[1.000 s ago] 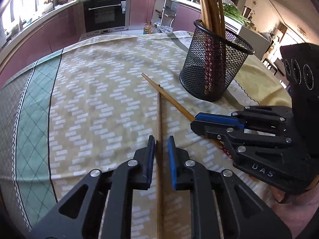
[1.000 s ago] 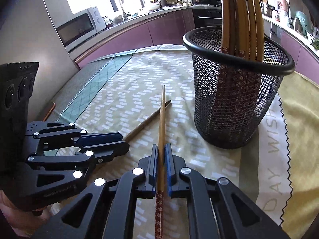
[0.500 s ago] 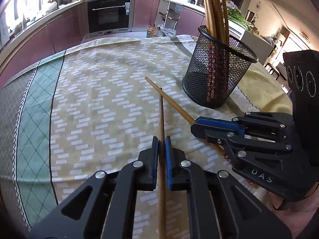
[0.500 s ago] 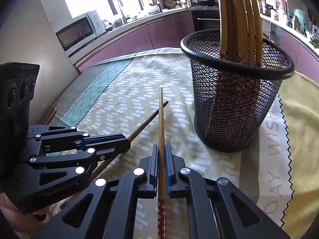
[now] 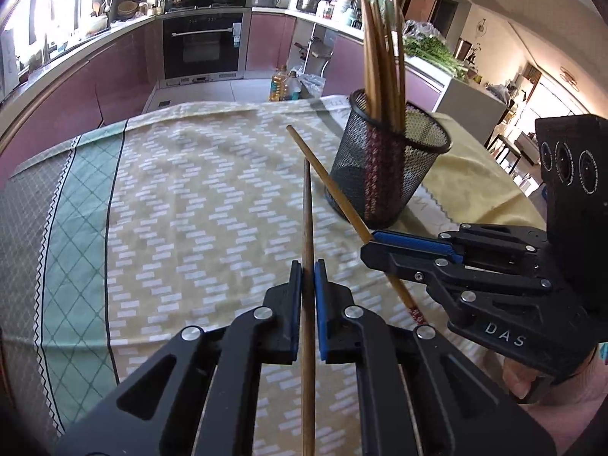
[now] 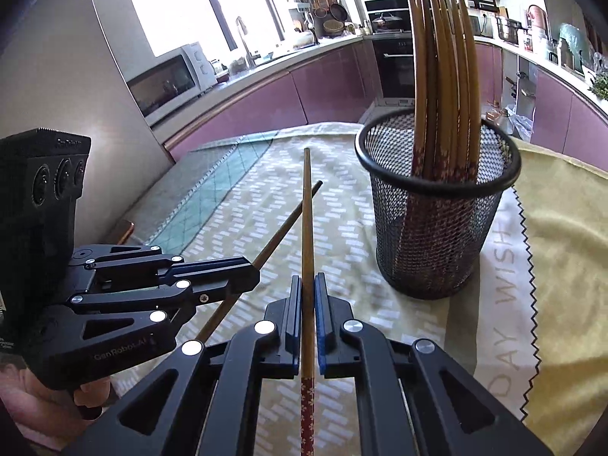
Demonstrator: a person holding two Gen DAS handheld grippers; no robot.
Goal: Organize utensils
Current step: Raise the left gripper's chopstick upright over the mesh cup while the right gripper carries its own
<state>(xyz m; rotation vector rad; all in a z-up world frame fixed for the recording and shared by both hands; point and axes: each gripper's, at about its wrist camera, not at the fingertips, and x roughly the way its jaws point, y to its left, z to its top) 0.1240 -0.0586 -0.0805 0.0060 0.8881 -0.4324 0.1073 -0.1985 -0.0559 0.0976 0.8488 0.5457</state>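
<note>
Black mesh cup (image 5: 387, 174), round, wire-walled, standing upright on the tablecloth (image 5: 197, 205); in the left wrist view it sits at 1 o'clock of the left gripper (image 5: 307, 277). Contents: a bundle of bamboo chopsticks (image 5: 382, 64), plain ends up, red flower-patterned ends down inside the mesh.

Left gripper: black frame, blue pads; jaws drawn narrow and clamped on a dark brown chopstick (image 5: 307, 228) that runs straight toward 12 o'clock. The frame seen from the right wrist (image 6: 243, 271) bears the lettering "GenRoboL.AI", partly legible.

Right gripper (image 6: 308, 288): same build; jaws narrow, gripping a lighter bamboo chopstick (image 6: 307, 228), plain tip toward 12 o'clock, its red patterned end (image 6: 307, 410) trailing toward 6 o'clock. Seen from the left wrist (image 5: 370, 245), its body is marked "DAS".

The two held chopsticks cross in both views; contact between them cannot be told. The mesh cup (image 6: 437, 205) lies at 1 o'clock of the right gripper, near but apart from its chopstick tip.

Tablecloth: yellow-beige with white dash pattern, teal lattice band at 9 o'clock. A zigzag-edged yellow cloth (image 6: 562, 250) at 3 o'clock lies over a pale strip reading "DAY WISH", partly cut off.

Background: purple kitchen cabinets (image 6: 296, 91), built-in oven (image 5: 203, 45), white microwave (image 6: 171, 79).
</note>
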